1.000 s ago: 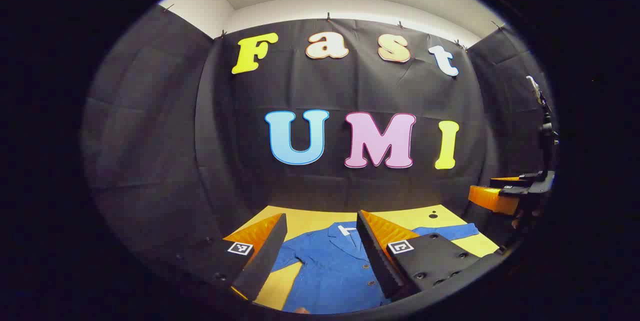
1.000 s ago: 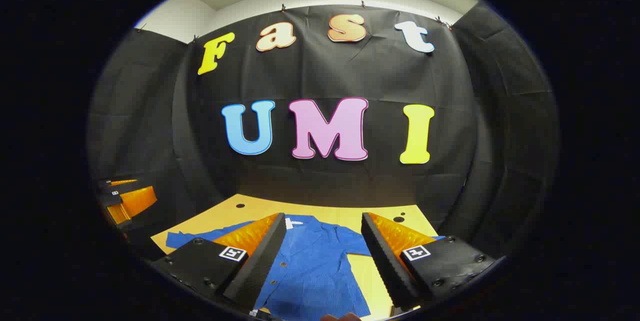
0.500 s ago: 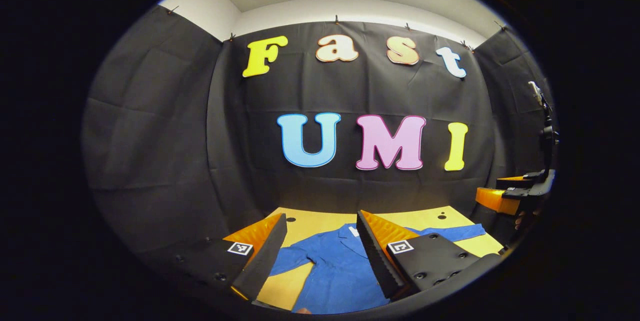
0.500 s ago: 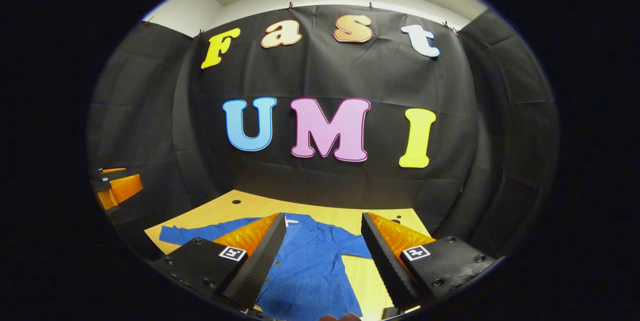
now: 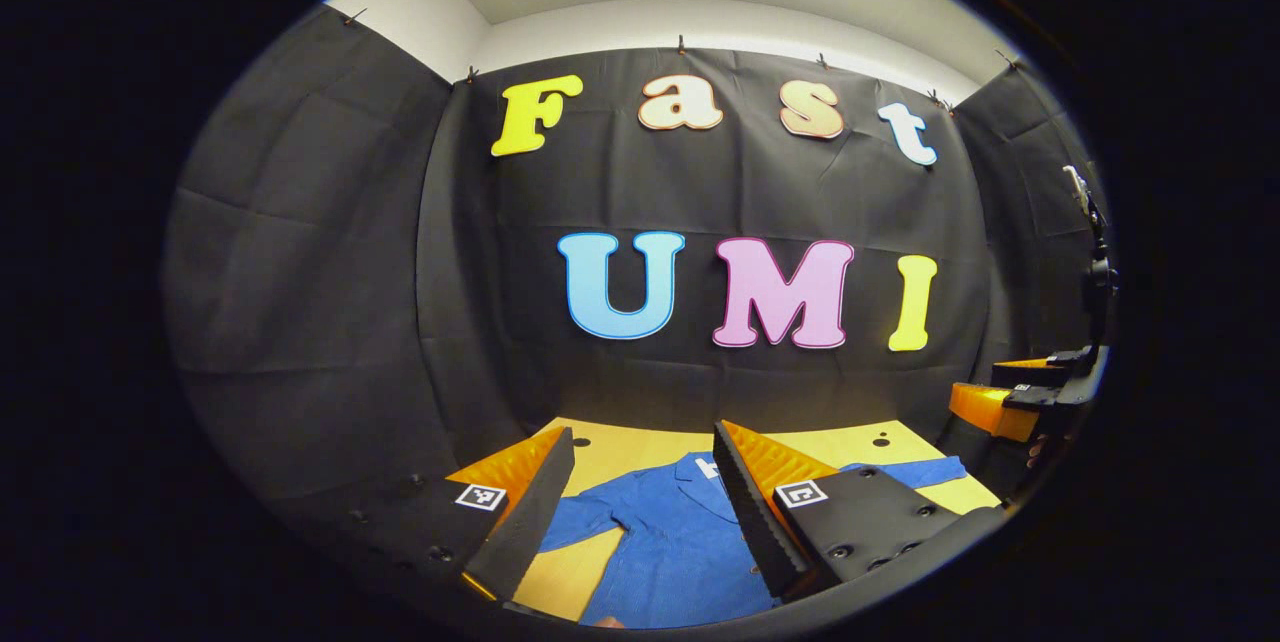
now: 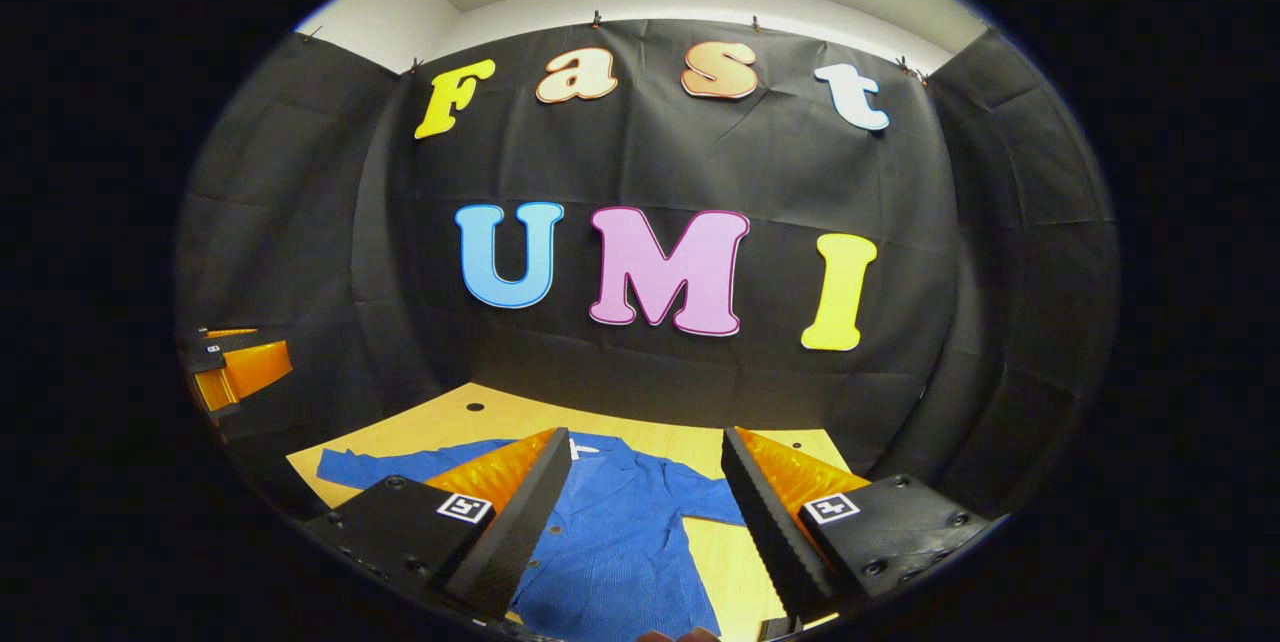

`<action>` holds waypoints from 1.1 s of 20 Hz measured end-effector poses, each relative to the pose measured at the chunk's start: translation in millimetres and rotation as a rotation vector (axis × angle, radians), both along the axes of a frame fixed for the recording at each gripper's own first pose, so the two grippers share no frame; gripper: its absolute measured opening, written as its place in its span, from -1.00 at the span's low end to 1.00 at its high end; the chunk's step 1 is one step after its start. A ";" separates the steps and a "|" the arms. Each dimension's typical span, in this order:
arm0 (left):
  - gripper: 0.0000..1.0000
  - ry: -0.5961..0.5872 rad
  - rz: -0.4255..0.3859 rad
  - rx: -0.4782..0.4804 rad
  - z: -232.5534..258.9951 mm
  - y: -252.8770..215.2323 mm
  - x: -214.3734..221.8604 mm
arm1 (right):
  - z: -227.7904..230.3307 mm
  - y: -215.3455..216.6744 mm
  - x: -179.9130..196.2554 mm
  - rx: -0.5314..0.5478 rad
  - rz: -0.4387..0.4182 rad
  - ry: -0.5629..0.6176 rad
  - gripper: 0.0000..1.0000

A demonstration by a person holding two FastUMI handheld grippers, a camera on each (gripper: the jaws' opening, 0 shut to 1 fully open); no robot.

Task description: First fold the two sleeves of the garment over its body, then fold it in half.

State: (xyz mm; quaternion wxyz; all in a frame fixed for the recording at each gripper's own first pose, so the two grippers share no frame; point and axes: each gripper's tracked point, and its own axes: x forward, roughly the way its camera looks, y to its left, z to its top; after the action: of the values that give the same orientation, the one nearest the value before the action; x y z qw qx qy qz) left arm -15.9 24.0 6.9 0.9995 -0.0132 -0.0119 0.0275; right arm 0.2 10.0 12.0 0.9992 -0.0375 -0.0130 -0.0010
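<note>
A blue button-up shirt (image 5: 670, 547) lies flat on the yellow table (image 5: 620, 447), collar toward the back wall, both sleeves spread out sideways. In the left gripper view my left gripper (image 5: 640, 447) hangs open above it, with one sleeve (image 5: 905, 470) reaching out to the right. My right gripper (image 6: 648, 447) is also open and held above the shirt (image 6: 620, 542); the other sleeve (image 6: 390, 467) stretches to the left. Off at the right edge of the left gripper view sits the right gripper (image 5: 1005, 402), and the left gripper (image 6: 235, 372) appears at the left edge of the right gripper view.
The yellow table (image 6: 440, 422) has small dark holes (image 6: 474, 407) near its back edge. Black cloth walls close in the table at the back and both sides. A thin stand (image 5: 1090, 252) rises at the far right.
Both grippers have drifted slightly, so the shirt and wall shift a little in each view. Both stay open and above the shirt.
</note>
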 end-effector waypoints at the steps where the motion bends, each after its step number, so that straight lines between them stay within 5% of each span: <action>1: 0.60 0.002 -0.002 0.003 -0.3 -0.9 0.4 | -2.4 -4.2 0.7 0.008 -0.011 0.014 0.93; 10: 0.60 0.021 -0.022 -0.038 -12.8 -9.0 14.9 | -16.2 -60.3 16.9 0.059 -0.081 0.088 0.92; 16: 0.59 0.043 -0.020 -0.001 -14.6 -30.1 43.1 | -82.4 -206.2 59.2 0.017 -0.240 0.224 0.94; 22: 0.60 0.072 -0.041 0.028 -8.0 -65.1 102.7 | -178.6 -313.6 121.6 0.142 -0.377 0.428 0.94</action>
State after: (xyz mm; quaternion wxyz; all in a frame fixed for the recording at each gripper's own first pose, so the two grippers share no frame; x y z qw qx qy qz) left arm 86.8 -41.1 -1.1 0.9997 0.0016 0.0242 0.0072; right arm 121.8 -303.6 -166.6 0.9616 0.0314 0.2055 -0.1794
